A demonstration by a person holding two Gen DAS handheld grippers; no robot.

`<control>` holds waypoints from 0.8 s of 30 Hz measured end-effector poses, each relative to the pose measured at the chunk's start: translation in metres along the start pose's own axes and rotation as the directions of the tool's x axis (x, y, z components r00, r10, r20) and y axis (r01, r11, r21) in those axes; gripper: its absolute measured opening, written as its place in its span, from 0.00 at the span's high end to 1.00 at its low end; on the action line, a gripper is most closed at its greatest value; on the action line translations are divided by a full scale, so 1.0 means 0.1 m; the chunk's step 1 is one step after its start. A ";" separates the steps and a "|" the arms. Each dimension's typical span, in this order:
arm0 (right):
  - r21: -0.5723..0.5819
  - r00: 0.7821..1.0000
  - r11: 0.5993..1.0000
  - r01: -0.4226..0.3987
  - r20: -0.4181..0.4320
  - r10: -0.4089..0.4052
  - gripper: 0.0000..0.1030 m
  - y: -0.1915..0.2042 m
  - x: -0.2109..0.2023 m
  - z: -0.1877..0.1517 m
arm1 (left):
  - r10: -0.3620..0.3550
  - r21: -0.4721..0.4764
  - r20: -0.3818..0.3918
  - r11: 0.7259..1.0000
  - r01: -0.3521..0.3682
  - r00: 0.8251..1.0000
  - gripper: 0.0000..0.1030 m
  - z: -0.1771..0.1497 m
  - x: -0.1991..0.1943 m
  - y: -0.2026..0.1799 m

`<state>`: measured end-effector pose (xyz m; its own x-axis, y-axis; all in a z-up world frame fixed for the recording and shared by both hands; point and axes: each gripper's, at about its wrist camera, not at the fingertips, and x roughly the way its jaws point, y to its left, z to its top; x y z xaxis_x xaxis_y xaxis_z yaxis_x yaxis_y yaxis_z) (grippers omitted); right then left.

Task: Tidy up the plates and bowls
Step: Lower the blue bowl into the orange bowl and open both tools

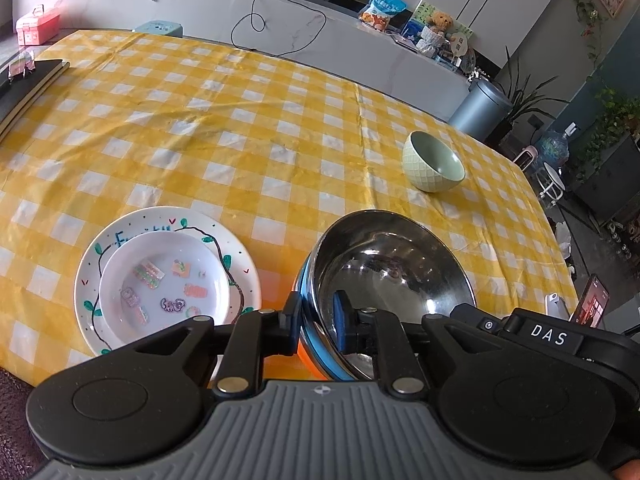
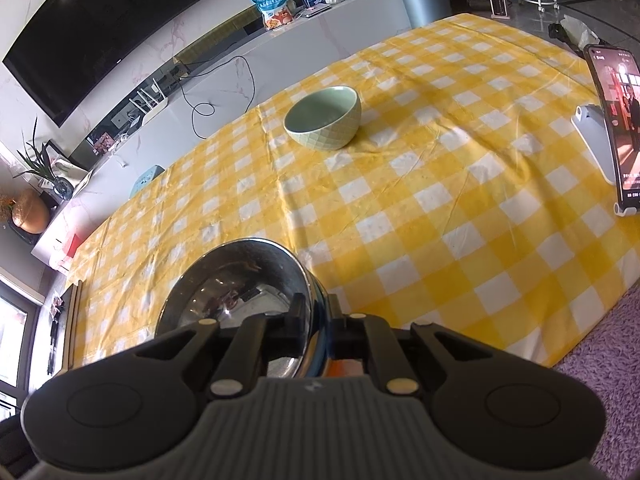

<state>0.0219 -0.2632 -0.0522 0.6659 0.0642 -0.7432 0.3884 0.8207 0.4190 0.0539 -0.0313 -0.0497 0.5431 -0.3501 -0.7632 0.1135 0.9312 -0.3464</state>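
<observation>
A: Left wrist view: our left gripper (image 1: 319, 322) was pinched on the steel bowl (image 1: 390, 280) rim, just beside the stacked plates (image 1: 168, 276).

B: Right wrist view: right gripper (image 2: 316, 320) clamped the opposite rim. We figured next came carrying it toward the green bowl (image 2: 324, 118), kept level.

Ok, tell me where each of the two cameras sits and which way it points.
Left wrist: on the left claw, facing across the yellow checked tablecloth; its fingers clamp the shiny steel bowl, beside stacked white decorated plates.
Right wrist: on the right claw, facing the same tablecloth toward a propped phone; its fingers clamp the steel bowl's rim.
Shared: steel bowl, pale green ceramic bowl.
</observation>
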 end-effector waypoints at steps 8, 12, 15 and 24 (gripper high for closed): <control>-0.019 1.000 1.000 -0.015 0.024 0.016 0.78 0.04 -0.06 0.01 | -0.001 -0.003 0.029 1.000 0.001 1.000 0.71 0.05 -0.06 0.03; -0.039 0.999 0.999 -0.019 0.039 0.020 0.74 0.06 -0.08 0.02 | -0.007 0.019 0.042 1.000 0.006 0.999 0.69 0.08 -0.08 0.01; -0.057 0.999 0.998 -0.018 0.050 0.021 0.72 0.07 -0.10 0.04 | -0.010 0.050 0.054 0.999 0.007 0.998 0.68 0.12 -0.10 -0.03; -0.084 0.996 0.996 -0.015 0.084 0.022 0.68 0.05 -0.11 0.21 | -0.028 0.134 0.068 0.991 0.019 0.997 0.67 0.34 -0.07 -0.18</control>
<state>0.0303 -0.2715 -0.0310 0.7258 0.0344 -0.6870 0.3232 0.8646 0.3848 0.0758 -0.0424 -0.0193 0.5954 -0.3685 -0.7139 0.2343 0.9296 -0.2845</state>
